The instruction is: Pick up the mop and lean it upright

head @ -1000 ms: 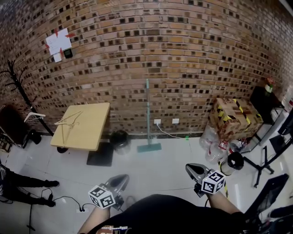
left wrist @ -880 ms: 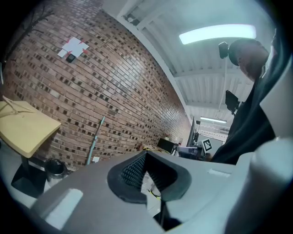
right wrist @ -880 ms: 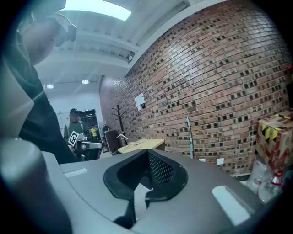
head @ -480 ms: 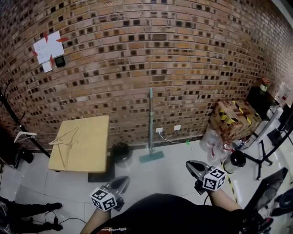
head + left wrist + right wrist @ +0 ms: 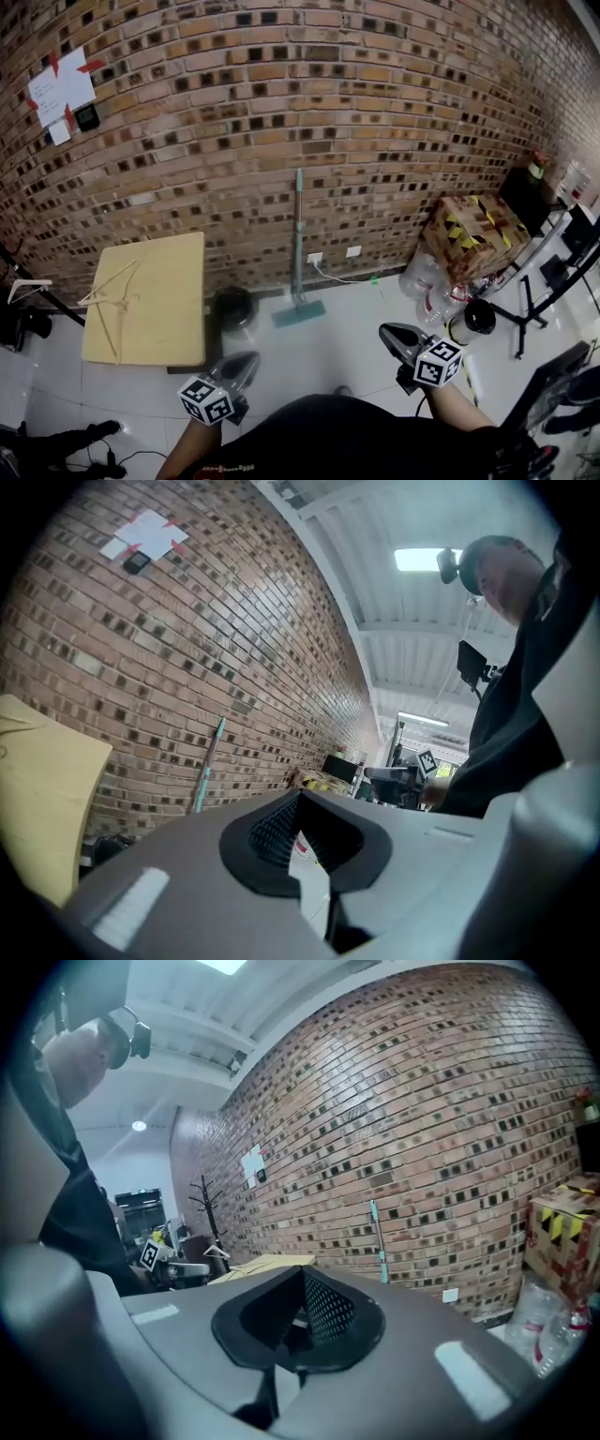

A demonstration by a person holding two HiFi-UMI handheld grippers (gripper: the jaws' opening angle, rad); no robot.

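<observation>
Head view: a steep look down at a white tiled floor (image 5: 356, 323) in front of a red-brown brick wall (image 5: 356, 103). A teal long-handled flat mop (image 5: 298, 230) stands upright at the middle of the wall. Its handle leans on the bricks and its flat head rests on the floor. Just left of the mop head is a round black bin (image 5: 232, 307). Left of that is a pale yellow square bench (image 5: 164, 319) carrying wooden clothes hangers (image 5: 105, 298). To the right of the mop sit a cardboard box with yellow and black striped tape (image 5: 473, 234) and some clear plastic bottles (image 5: 420, 279). At the bottom edge the person holds the grey left tool (image 5: 249, 359) and the grey right tool (image 5: 386, 332) out over the floor. Each carries a cube of square markers, and both are well apart from the mop.

Left gripper view: the left tool's two jaws are pressed together with nothing between them. Beyond them the mop stands against the brick wall in the distance. The yellow bench shows at the left edge. The right tool appears at the right, in the person's hand.

Right gripper view: the right tool's jaws are also together and empty. The mop stands upright against the wall, right of centre. The bench lies beyond the jaws, with a black coat stand (image 5: 204, 1199) to its left. The taped box is at the right edge.
</observation>
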